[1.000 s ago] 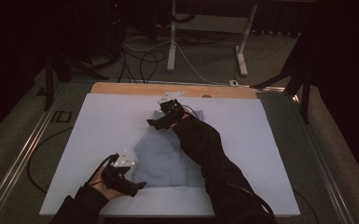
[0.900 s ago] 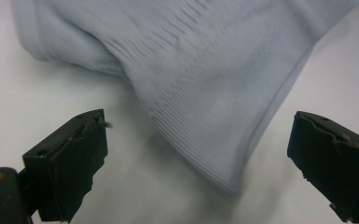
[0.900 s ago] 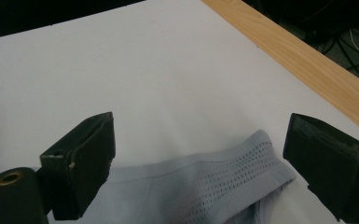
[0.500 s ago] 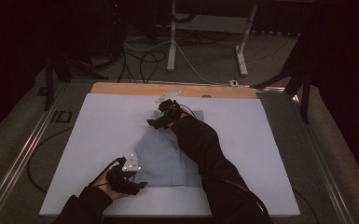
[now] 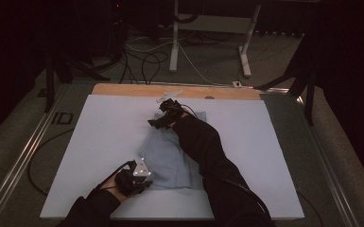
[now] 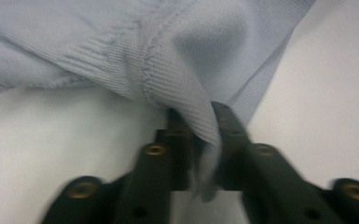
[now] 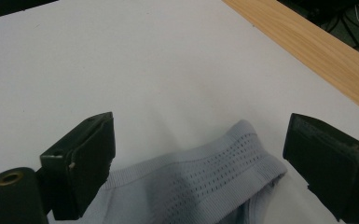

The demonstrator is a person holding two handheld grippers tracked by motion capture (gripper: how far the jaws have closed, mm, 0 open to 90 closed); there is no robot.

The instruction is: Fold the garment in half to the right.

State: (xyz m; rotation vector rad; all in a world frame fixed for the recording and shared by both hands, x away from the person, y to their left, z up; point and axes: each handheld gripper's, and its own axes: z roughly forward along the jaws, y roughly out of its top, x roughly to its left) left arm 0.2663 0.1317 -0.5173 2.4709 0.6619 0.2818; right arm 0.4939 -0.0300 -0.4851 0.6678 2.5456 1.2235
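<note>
Pinching unlabelled blue garment (image 6: 224,56) hem w/ left hand-held gripper (image 6: 200,135).

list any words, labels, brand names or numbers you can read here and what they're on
No readable text in any view.
Pale blue garment: no print, tag or logo shows, just knit ribbing and a band of small holes in the gripper views.
White table cover and wooden edge: unmarked.
Left claw and right claw: plain black, with brass inserts but no lettering.
Dark patch on the floor left of the table: too small and dim to read.
</note>
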